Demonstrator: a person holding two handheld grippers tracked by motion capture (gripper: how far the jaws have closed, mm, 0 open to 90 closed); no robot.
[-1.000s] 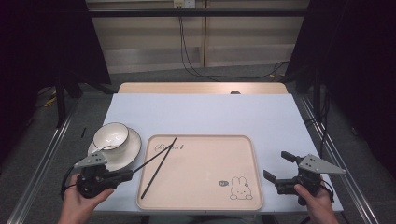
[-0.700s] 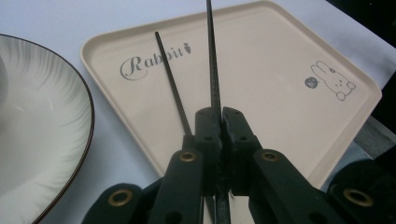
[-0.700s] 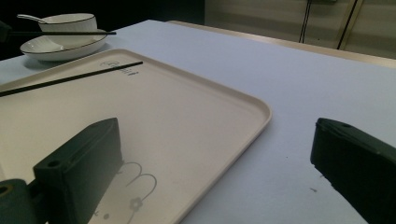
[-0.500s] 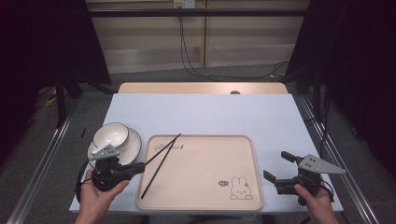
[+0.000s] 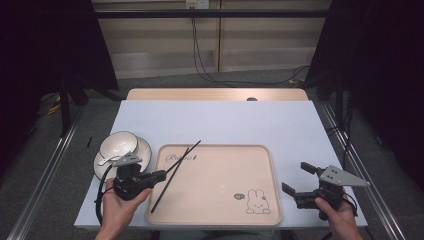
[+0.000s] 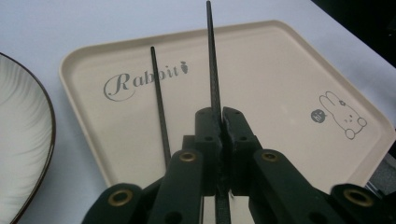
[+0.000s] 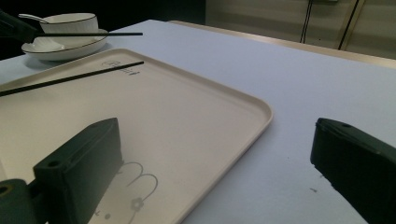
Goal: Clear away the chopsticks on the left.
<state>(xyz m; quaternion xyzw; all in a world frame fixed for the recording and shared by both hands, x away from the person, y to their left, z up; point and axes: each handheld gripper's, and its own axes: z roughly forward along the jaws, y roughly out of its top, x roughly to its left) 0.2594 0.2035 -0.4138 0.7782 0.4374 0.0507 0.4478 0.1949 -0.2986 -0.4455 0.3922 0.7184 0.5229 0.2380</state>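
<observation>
Jaws of left gripper (image 6: 220, 122) clamped on chopstick (image 6: 212, 70), second chopstick (image 6: 159, 102) on tray (image 6: 280, 70) alongside.

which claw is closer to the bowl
Left. The left claw sits just right of the bowl, clamping a chopstick; the right claw is across the tray.

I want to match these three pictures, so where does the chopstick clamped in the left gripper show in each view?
High view: the held chopstick slants up-right from the left gripper, over the tray's left edge.
Left gripper view: it runs straight up the middle from the shut jaws.
Right gripper view: a level black line at upper left, before the bowl.
Shared landmark: the beige tray.
</observation>
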